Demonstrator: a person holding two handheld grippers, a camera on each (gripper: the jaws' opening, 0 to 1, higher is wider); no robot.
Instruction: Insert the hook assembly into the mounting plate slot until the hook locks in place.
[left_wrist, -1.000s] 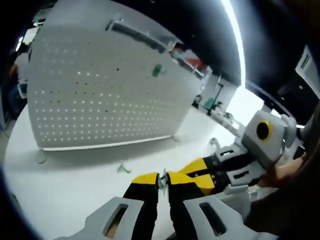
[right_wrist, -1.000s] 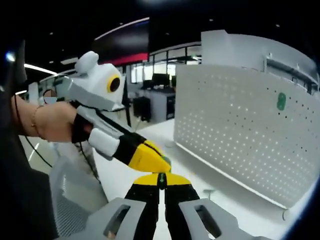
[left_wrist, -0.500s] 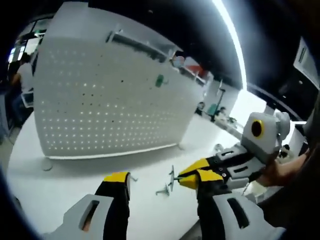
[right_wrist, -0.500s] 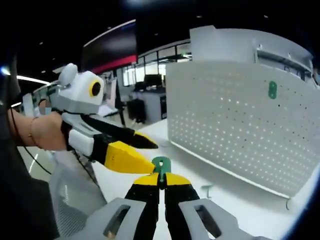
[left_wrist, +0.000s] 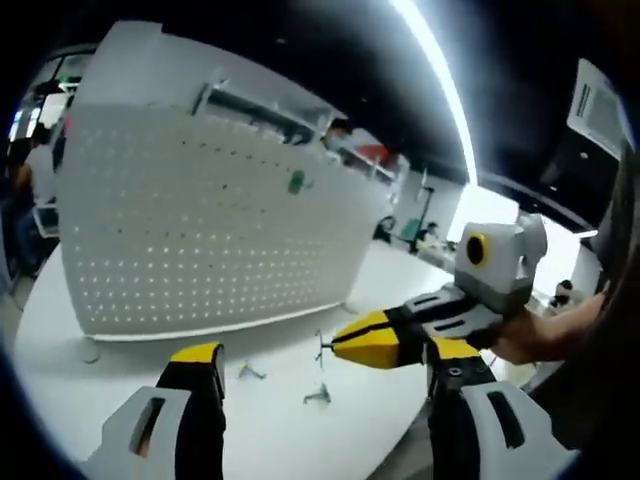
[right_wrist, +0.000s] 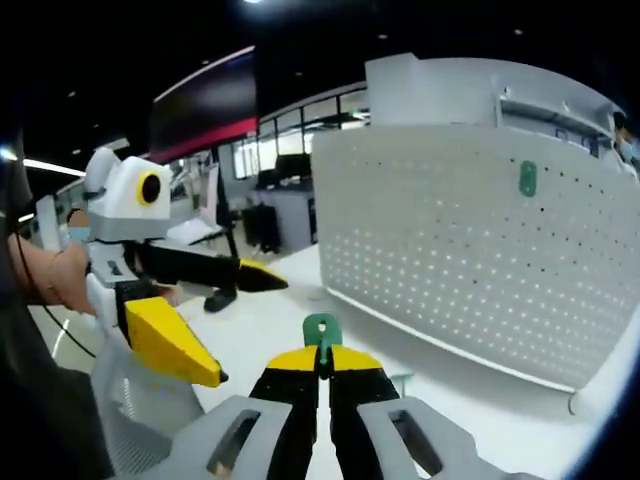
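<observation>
Hook assembly (right_wrist: 322, 331), green-topped, is pinched between the closed jaws of the right gripper (right_wrist: 322, 362). To its left the left gripper (right_wrist: 215, 330) is spread wide, holding nothing. Farther off stands the white perforated mounting plate (right_wrist: 470, 250), upright on the table (left_wrist: 300, 430).

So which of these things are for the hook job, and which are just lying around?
For the job:
- green hook, pinched in the right claw
- white pegboard, where it goes
- left claw, open

Just lying about:
- two small metal hooks on the white table
- green piece already on the pegboard
- desks in the background
</observation>
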